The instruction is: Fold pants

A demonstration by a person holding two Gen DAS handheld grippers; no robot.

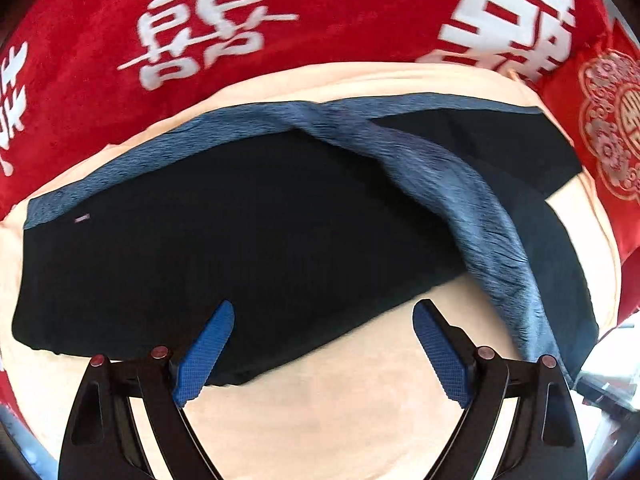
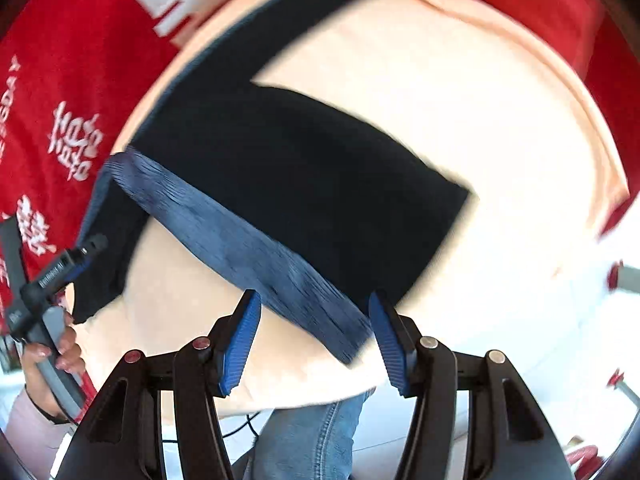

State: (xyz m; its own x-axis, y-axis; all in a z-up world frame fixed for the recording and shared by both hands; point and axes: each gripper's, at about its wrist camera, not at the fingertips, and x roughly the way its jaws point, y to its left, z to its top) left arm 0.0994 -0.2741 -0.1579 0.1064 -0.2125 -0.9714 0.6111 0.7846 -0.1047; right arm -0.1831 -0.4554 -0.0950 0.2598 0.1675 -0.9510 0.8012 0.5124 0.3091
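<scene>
Black pants (image 1: 240, 248) with a blue-grey ribbed waistband (image 1: 460, 192) lie partly folded on a peach cloth (image 1: 320, 412). In the left wrist view my left gripper (image 1: 322, 316) is open and empty, its blue pads just above the pants' near edge. In the right wrist view the pants (image 2: 304, 184) spread ahead, and the waistband (image 2: 256, 256) runs down between the fingers of my right gripper (image 2: 314, 308), which is open and holds nothing. The left gripper (image 2: 86, 254) shows at the left edge there, at a corner of the pants.
A red blanket with white characters (image 1: 200, 20) surrounds the peach cloth. A red embroidered cushion (image 1: 612, 128) lies at the right. The person's jeans (image 2: 320, 432) and hand (image 2: 60, 352) show below the cloth's near edge.
</scene>
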